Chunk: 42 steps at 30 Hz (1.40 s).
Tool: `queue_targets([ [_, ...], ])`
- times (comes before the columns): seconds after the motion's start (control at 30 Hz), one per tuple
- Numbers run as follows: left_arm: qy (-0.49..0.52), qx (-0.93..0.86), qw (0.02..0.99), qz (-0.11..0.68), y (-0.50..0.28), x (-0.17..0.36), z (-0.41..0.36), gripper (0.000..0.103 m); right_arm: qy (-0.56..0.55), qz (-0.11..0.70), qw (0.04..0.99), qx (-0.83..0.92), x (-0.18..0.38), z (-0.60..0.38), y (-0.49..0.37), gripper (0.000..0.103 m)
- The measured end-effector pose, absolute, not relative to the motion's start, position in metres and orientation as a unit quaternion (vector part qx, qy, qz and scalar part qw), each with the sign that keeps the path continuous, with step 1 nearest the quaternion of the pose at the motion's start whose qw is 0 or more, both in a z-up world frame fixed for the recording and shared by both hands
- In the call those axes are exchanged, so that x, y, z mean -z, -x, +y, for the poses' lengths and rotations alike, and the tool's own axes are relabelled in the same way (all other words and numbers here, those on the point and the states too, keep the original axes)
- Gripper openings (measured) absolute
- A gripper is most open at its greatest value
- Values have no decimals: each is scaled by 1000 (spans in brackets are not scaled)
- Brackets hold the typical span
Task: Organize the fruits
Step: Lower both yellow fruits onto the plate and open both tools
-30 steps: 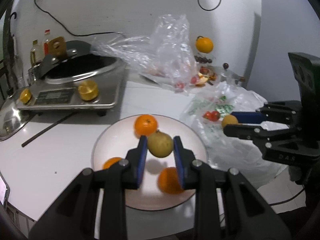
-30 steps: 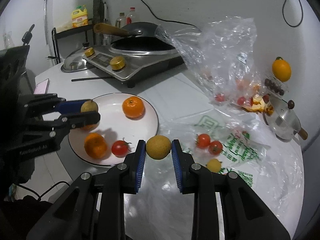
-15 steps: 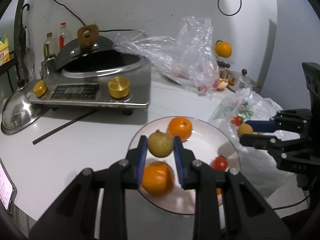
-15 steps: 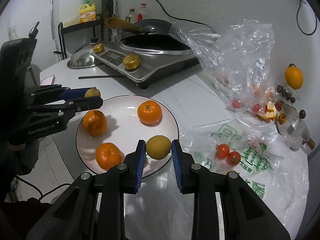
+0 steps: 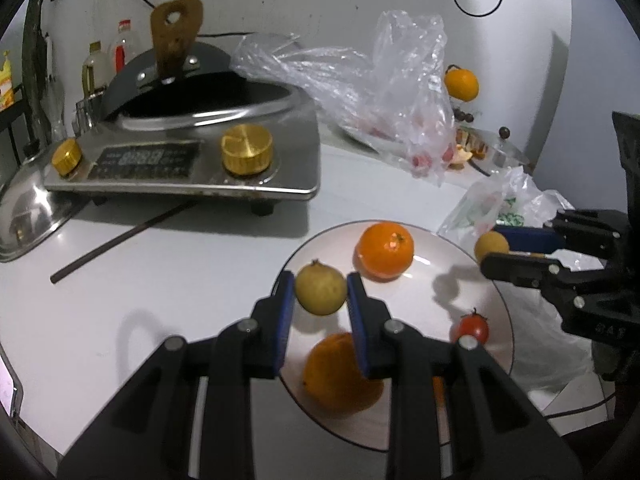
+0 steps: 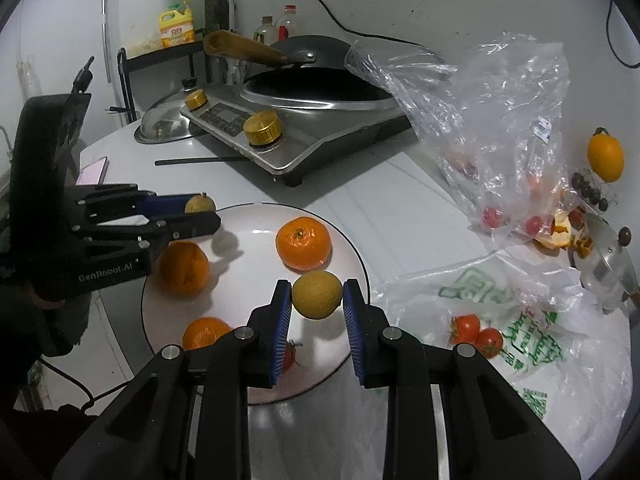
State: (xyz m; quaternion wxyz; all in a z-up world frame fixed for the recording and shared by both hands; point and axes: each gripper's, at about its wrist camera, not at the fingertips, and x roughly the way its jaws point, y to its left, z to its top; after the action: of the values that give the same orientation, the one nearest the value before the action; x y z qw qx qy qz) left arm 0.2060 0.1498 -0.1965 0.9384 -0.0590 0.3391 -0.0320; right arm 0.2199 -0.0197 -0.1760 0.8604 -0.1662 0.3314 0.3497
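I hold one yellow-brown fruit clenched in my left gripper, another in my right gripper, both above the plate. Three oranges and a tomato are plated; two tomatoes remain on the bag at 3 o'clock.

A home kitchen: an induction cooker carrying a black wok sits on the white desk, with oil bottles and a detergent jug behind.
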Motion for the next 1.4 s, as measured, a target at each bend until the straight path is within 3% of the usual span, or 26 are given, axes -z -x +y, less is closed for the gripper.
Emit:
queue_targets([
  [0.47,71,49,949,305,-190,185,160,41,173,318,855,-372,171,17,-228,29],
  [1.4,100,11,943,318,-174,203,205,42,210,346,815,-415,188,93,-221,29],
])
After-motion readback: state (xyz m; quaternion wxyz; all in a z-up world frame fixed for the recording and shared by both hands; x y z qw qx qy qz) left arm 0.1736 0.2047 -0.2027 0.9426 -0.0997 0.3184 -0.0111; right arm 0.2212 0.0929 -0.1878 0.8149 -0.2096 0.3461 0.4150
